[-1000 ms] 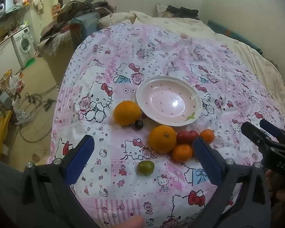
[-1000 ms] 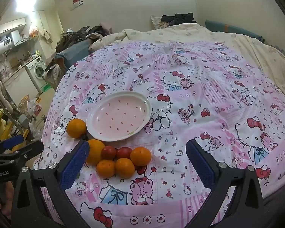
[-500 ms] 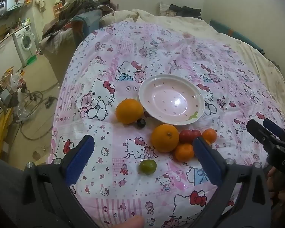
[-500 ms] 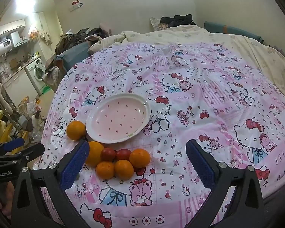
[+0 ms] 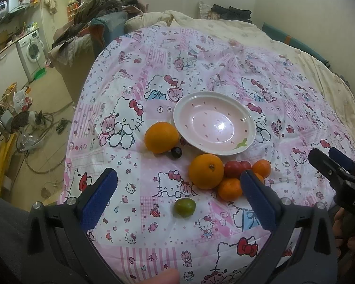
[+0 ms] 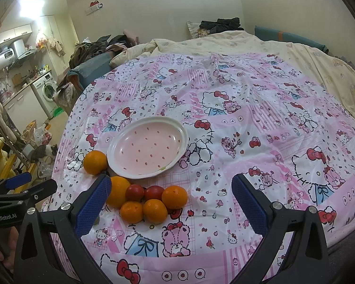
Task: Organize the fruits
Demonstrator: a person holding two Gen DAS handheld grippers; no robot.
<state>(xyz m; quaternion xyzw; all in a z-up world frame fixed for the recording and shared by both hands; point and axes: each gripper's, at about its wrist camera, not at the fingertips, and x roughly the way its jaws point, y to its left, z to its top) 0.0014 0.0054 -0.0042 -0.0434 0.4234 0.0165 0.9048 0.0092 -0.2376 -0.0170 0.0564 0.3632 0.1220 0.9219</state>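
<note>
- Fruit lies loose on a bed spread with a pink cartoon-cat quilt (image 5: 135, 75), all of it outside the pink speckled plate (image 5: 245, 116), which holds nothing.
- Left tongs (image 5: 177, 195) gape wide with nothing between the blue pads, hovering above the quilt's near edge; a small green fruit (image 5: 184, 207) sits on the quilt between them.
- Right tongs (image 6: 171, 200) are spread just as wide and grip nothing; in the right wrist view their left pad overlaps the near large orange (image 6: 118, 190).
- Second large orange (image 5: 161, 137) rests just left of the plate, close against its rim, with a small dark round fruit (image 5: 176, 152) touching its lower right side.
- Near large orange (image 5: 206, 171) sits just in front of the plate.
- Two red fruits (image 5: 236, 168) and three small oranges (image 6: 153, 207) huddle in a tight cluster against that near orange.
- Washing machine (image 5: 32, 51) stands across the room at far left, and a heap of clothes (image 5: 99, 9) lies beyond the bed.
</note>
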